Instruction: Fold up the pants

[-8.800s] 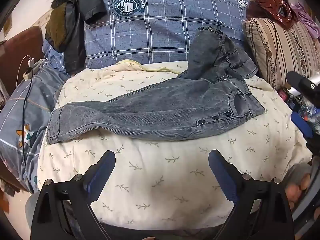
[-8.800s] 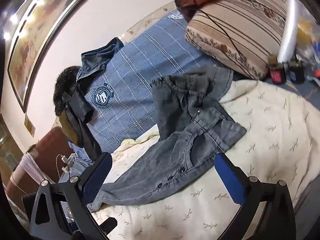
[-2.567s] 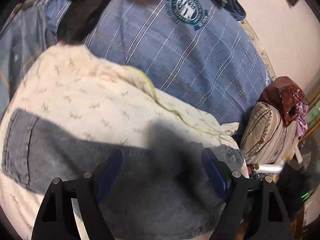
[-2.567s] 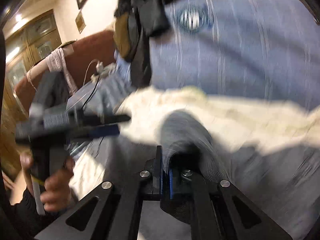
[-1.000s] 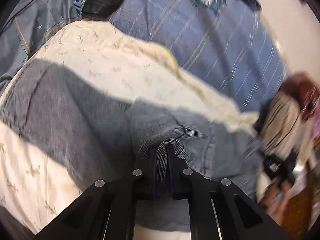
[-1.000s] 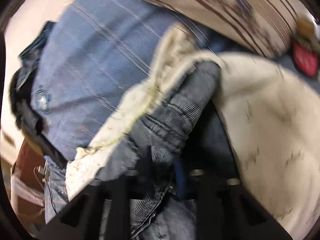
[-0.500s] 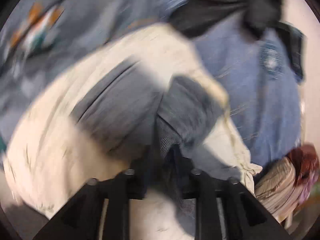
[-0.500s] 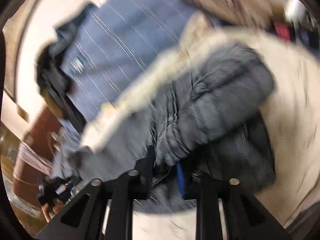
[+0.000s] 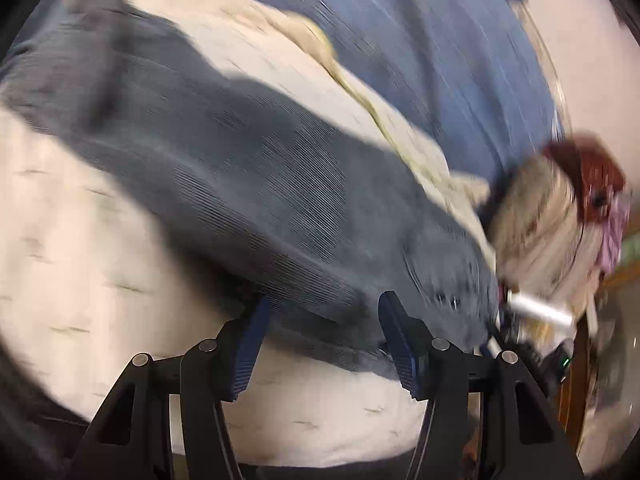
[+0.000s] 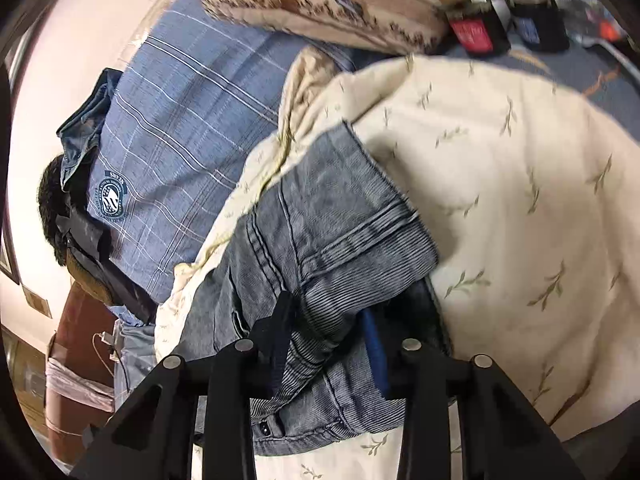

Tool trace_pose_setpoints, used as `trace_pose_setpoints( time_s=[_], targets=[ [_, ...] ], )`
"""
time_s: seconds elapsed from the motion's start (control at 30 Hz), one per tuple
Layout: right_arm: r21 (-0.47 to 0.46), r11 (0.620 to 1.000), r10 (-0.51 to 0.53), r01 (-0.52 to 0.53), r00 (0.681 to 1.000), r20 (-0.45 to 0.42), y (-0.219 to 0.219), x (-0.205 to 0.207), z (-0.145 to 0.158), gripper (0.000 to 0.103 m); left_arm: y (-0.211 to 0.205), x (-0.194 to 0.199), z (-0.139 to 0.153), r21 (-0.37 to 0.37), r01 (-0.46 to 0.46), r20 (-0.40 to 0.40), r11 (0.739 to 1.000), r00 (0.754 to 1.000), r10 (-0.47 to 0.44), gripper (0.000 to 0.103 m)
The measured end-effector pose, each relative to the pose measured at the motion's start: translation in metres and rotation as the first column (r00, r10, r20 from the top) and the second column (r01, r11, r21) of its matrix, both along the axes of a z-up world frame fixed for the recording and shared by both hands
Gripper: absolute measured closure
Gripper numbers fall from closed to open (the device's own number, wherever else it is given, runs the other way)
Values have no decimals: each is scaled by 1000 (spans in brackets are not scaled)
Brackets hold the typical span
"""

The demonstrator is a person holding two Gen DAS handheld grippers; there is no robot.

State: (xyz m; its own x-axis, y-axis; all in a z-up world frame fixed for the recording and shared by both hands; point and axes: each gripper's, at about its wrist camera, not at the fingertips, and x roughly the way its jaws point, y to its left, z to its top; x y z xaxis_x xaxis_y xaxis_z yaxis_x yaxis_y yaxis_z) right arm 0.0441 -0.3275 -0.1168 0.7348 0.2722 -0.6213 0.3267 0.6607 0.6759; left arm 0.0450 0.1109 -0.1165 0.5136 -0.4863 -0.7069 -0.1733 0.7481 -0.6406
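Note:
The grey denim pants (image 9: 240,184) lie stretched across the cream leaf-print quilt (image 9: 80,248) in the blurred left wrist view. My left gripper (image 9: 320,320) is open, its blue pads at the near edge of the denim with nothing held. In the right wrist view the pants (image 10: 332,216) lie folded over, hem end on top. My right gripper (image 10: 328,328) is partly open, with folds of denim lying between its fingers (image 10: 374,344).
A blue plaid pillow (image 10: 192,120) lies behind the quilt (image 10: 520,200), with dark clothes (image 10: 80,248) at its far end. A striped beige cushion (image 10: 320,4) and small bottles (image 10: 472,32) sit at the right. A dark red bag (image 9: 588,176) tops the cushion.
Both grippers were shut on the denim and carried it across the quilt. Now the left has opened and let go; the right's fingers have spread with cloth still between them.

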Motion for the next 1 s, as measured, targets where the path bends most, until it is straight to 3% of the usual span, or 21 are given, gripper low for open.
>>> trace_pose_setpoints(
  time_s=[0.13,0.2,0.27,0.3,0.43,0.53,0.6,0.63,0.7,0.77,0.83,0.87,1.0],
  targets=[
    [-54,999,3,-4,1000,-13,6,1,6,83,-18,28,-22,-8,-5,-98,1000,995,5,46],
    [-89,996,13,-15,1000,-23,10,3,7,85,-19,44,-25,28,-20,-117,999,993,23,48],
    [-139,990,24,-29,999,-37,16,7,11,87,-21,51,-15,99,-13,-73,995,997,21,87],
    [-148,988,30,-34,999,-29,18,6,14,88,-20,52,-11,109,-4,-71,994,997,12,95],
    [-115,993,46,-39,997,61,20,-16,40,89,2,31,31,23,-27,39,999,999,26,95],
    [-149,988,60,-47,994,87,38,-40,54,88,13,11,49,60,-15,97,998,995,9,92],
    [-192,979,65,-64,998,-1,48,-40,39,87,10,15,34,98,12,55,995,998,-17,92],
    [-199,975,79,-97,993,-93,52,-31,17,87,9,18,14,116,20,2,993,1000,-20,92],
    [-136,984,89,-117,977,-194,47,-19,-12,88,2,26,-8,107,31,-70,994,997,-23,93],
    [-32,997,60,-66,985,-162,33,-25,-17,87,3,21,-11,68,14,-63,998,998,-9,93],
    [-111,993,32,-45,993,-113,32,-31,1,79,7,17,-4,25,18,-16,1000,1000,-18,90],
    [-175,984,22,-42,993,-115,36,-31,7,76,7,17,-4,35,24,-16,999,1000,-24,90],
    [-203,977,28,-71,978,-204,47,-24,-8,77,-5,21,-14,130,77,-32,989,997,-73,88]
  ],
)
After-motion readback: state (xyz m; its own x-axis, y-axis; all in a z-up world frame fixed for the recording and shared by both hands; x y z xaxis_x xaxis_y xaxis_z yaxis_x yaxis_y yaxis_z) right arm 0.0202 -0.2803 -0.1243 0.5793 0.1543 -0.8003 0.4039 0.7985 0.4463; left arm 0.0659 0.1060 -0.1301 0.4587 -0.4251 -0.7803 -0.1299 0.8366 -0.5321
